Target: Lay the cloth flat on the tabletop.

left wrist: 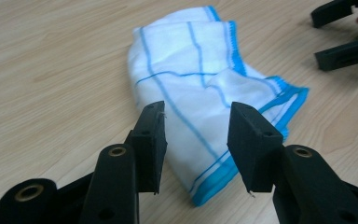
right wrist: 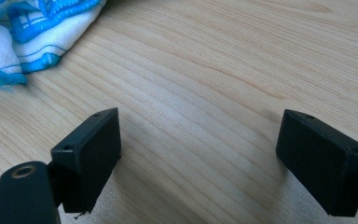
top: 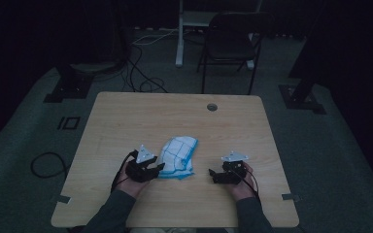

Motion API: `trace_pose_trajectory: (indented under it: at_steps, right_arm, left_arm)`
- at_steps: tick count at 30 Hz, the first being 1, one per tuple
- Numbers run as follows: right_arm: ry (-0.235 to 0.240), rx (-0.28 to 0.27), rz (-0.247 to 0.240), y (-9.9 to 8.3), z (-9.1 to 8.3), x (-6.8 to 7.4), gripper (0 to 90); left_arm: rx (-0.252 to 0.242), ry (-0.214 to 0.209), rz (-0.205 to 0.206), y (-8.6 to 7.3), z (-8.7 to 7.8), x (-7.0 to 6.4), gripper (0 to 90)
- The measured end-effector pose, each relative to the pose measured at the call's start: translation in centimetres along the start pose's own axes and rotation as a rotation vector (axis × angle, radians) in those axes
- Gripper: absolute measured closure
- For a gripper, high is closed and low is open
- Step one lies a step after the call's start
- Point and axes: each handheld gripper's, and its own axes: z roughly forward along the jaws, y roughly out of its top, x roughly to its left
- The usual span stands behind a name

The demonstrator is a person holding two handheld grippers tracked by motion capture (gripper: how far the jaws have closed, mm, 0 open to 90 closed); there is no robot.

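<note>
Cloth (top: 178, 158): white with blue lines, folded, lying on the table (top: 126, 116) between both grippers.
Left gripper (left wrist: 196, 140): jaws a little apart, just at the cloth's near edge, holding nothing.
Right gripper (right wrist: 198, 161): jaws wide apart over bare wood, holding nothing.

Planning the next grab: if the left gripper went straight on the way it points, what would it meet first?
Most likely the folded white cloth with blue stripes. The left gripper has its jaws open with the cloth's near blue-hemmed edge lying between and just beyond them; whether they already touch it is unclear.
</note>
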Motion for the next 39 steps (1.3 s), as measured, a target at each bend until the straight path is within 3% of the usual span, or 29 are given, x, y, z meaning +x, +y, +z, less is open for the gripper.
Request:
trace_pose_trajectory:
  at_steps: [8, 22, 39]
  right_arm:
    - [0.000, 0.000, 0.000, 0.0, 0.0, 0.0, 13.9]
    - [0.000, 0.000, 0.000, 0.0, 0.0, 0.0, 13.9]
    - [0.000, 0.000, 0.000, 0.0, 0.0, 0.0, 13.9]
  left_arm:
    - [-0.003, -0.031, 0.041, 0.9, 1.1, -1.6, 55.6]
    - [0.023, -0.076, 0.098, 1.6, 3.3, -3.3, 55.7]
    - [0.041, -0.085, 0.118, 1.7, 5.2, -5.1, 49.3]
